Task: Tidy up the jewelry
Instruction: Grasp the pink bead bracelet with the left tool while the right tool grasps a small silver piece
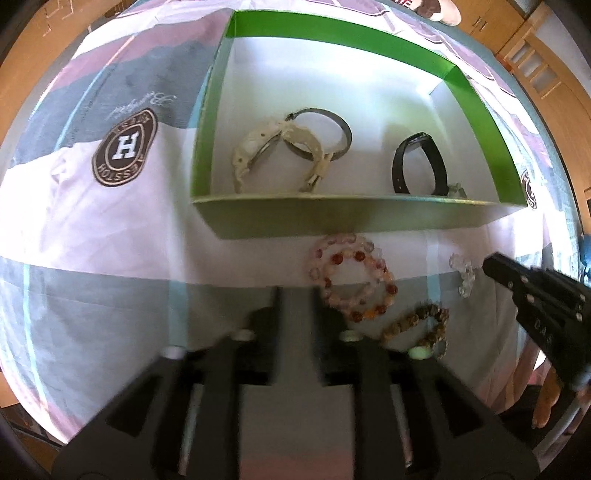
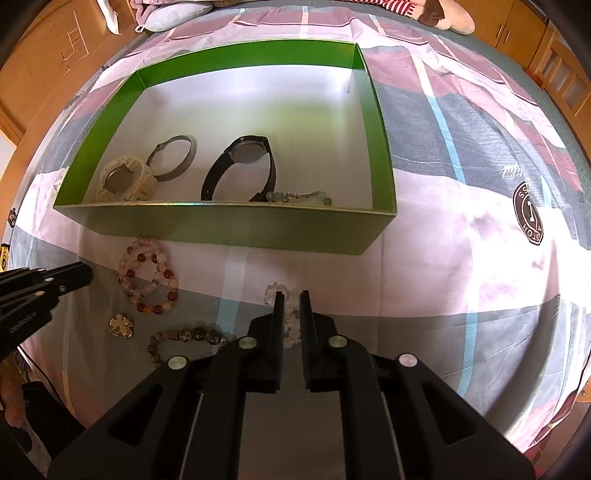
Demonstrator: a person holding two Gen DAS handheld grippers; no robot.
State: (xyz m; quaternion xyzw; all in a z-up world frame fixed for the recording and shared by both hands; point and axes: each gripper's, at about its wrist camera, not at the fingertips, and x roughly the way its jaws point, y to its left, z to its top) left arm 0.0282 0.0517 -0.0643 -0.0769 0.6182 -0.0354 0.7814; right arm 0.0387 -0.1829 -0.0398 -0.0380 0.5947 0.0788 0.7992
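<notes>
A green box (image 2: 229, 225) with a white floor lies on the bed and holds a cream watch (image 2: 122, 181), a grey bangle (image 2: 173, 157), a black watch (image 2: 243, 166) and a pale green bead bracelet (image 2: 299, 197). In front of it lie two pink and red bead bracelets (image 2: 147, 275), a brown bead bracelet (image 2: 188, 338), a gold brooch (image 2: 122, 325) and a clear bead bracelet (image 2: 275, 293). My right gripper (image 2: 291, 295) has its fingers narrowly parted around the clear bracelet. My left gripper (image 1: 295, 291) is open and empty, left of the pink bracelets (image 1: 351, 277).
The bedspread (image 2: 461, 258) is patched in pink, grey and white with brown round badges (image 1: 123, 147). A pillow (image 2: 173, 14) and a plush toy (image 2: 443, 14) lie at the far edge. Wooden furniture (image 2: 565, 81) stands to the right.
</notes>
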